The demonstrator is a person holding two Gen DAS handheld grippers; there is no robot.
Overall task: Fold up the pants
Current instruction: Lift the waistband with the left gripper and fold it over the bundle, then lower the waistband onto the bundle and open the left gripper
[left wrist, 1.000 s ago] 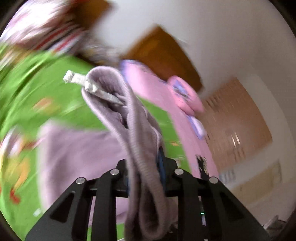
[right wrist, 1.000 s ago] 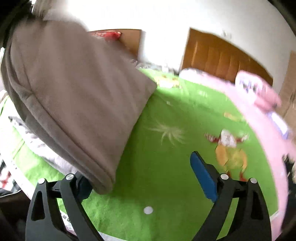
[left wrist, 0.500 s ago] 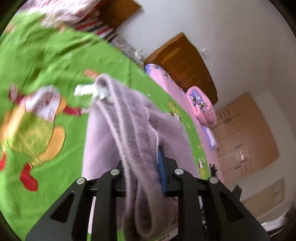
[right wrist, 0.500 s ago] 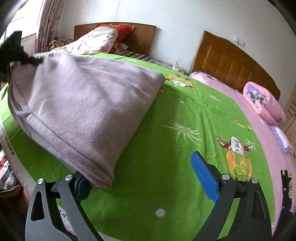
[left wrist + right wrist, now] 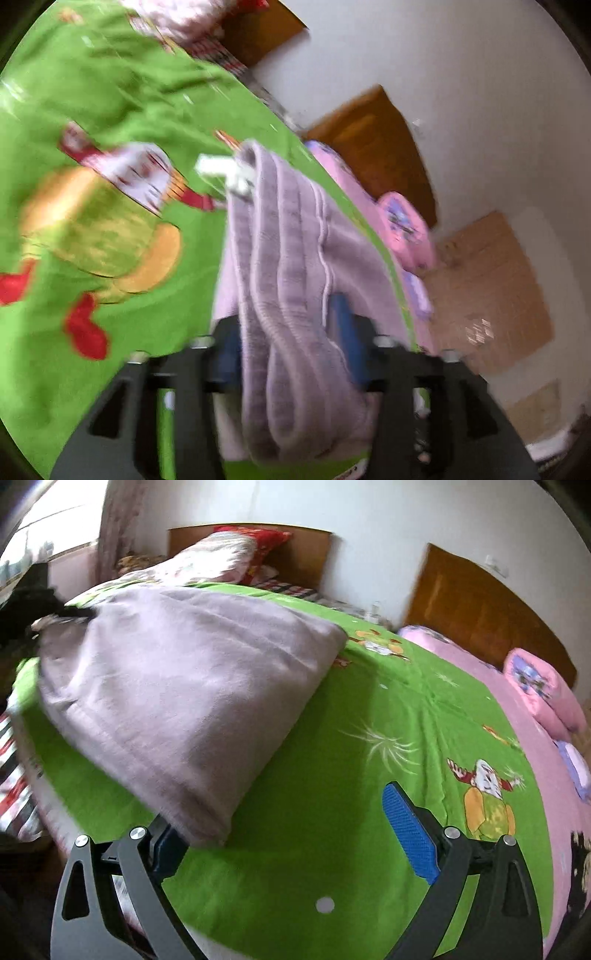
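Change: pants (image 5: 177,701) sink lower toward the bed (image 5: 332,760) than half a second ago.
Left tongs (image 5: 291,339): clamped on the bunched waistband, blurred.
Right tongs (image 5: 288,834): spread wide, gripping nothing; pants hem rests over the left finger (image 5: 166,845).
Pants: far-left on bed.

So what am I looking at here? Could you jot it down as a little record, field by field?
Setting: bed with green cartoon sheet
Garment: lilac pants, partly folded
Left gripper: pants bunched between its fingers
Right gripper: open, pants corner lying on its left finger
Also there: pink quilt, wooden headboard
Image quality: left view blurred
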